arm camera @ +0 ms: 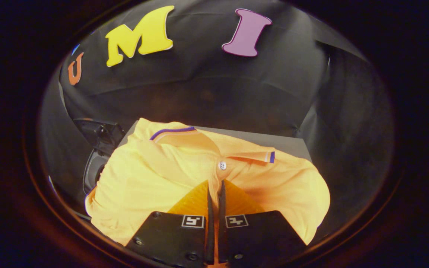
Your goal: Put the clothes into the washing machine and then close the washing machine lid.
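Black cloth hangs behind a grey surface (289,143) in the middle of the frame, where an orange polo shirt (155,175) of soft knit lies folded, its collar away from the gripper (214,186). At lower centre the fingers are nearly closed, seemingly pinching a fold just below the white button (222,165). At middle left, beside the shirt, a dark rounded opening (95,167) shows, probably the washing machine.

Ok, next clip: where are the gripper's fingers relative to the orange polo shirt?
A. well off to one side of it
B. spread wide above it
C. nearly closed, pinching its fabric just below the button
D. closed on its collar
C: the gripper has its fingers almost together on the orange polo shirt, just below the white button.
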The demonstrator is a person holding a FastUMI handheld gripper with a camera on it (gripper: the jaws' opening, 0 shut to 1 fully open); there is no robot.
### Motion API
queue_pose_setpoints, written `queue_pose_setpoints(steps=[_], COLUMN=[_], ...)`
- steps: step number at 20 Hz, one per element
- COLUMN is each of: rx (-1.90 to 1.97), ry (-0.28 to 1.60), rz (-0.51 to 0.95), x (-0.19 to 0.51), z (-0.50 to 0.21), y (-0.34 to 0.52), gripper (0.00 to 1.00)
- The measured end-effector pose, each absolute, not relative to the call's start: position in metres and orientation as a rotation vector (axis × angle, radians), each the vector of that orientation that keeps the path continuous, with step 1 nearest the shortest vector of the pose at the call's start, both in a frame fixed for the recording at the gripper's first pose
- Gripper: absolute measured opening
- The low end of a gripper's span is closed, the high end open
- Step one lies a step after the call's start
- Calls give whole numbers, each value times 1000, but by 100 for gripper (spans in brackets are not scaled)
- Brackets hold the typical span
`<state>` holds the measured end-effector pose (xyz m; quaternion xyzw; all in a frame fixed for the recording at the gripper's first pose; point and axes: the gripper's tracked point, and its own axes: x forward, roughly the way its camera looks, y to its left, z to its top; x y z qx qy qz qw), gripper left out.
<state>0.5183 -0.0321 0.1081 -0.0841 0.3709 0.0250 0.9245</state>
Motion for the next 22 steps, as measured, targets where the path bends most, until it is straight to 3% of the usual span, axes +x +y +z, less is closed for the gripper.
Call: queue_pose_setpoints(steps=[8, 22], rx=[-195, -60], ry=[846, 802], rz=[-2, 22], x=[513, 489], z=[118, 198], y=[-30, 25], gripper=[7, 7])
